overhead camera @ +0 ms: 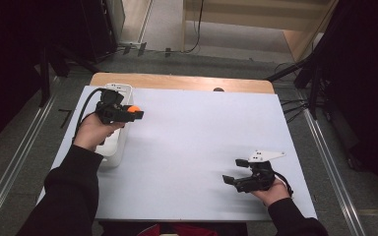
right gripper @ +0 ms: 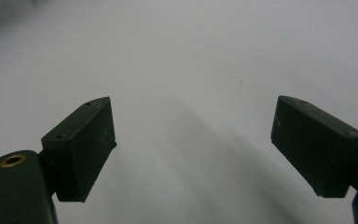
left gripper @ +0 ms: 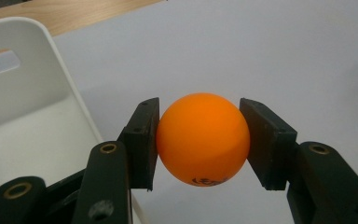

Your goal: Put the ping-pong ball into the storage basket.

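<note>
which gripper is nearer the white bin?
Left. The left gripper, shut on the orange ball, sits just beside the white bin; the right gripper is open, far across the table.

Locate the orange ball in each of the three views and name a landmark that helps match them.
High view: the orange ball sits at upper left, at the tip of the left gripper, beside the white bin.
Left gripper view: the ball is at centre, clamped between the two black jaws.
Right gripper view: no ball here; open jaws over the white tabletop.
Shared landmark: the white bin, left of the ball in both views.
</note>
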A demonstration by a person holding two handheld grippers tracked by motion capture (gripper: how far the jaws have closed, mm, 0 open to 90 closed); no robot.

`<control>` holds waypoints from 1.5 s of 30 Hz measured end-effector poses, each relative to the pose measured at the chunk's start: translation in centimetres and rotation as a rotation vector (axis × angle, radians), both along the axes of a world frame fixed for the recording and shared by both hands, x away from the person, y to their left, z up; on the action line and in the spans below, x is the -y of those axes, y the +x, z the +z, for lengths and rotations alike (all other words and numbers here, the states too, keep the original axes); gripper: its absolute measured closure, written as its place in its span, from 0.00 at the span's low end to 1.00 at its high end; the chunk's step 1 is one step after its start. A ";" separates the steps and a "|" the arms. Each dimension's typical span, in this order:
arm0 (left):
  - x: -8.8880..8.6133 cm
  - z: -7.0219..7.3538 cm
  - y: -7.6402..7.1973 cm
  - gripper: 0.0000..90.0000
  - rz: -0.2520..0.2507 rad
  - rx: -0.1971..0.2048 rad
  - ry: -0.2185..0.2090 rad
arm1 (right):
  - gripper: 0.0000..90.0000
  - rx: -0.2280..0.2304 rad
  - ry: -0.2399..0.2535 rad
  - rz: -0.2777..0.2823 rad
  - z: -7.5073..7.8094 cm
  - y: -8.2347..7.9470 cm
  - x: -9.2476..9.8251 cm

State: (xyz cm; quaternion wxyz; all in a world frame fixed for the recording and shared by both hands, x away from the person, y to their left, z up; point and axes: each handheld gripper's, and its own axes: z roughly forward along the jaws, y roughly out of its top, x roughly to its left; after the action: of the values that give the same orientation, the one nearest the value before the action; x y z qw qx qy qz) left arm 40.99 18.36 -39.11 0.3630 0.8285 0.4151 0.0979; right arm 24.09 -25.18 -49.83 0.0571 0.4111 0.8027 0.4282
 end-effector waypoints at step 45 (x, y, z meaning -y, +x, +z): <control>-4.2 0.9 0.5 0.55 0.132 0.016 0.004 | 0.14 -0.003 -0.006 0.006 0.0 0.0 -0.1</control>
State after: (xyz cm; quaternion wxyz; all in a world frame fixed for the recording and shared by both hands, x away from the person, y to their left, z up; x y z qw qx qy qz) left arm 41.53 22.56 -38.22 0.3576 0.7992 0.4655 0.1288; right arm 24.07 -25.07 -49.84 0.0557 0.4091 0.8054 0.4253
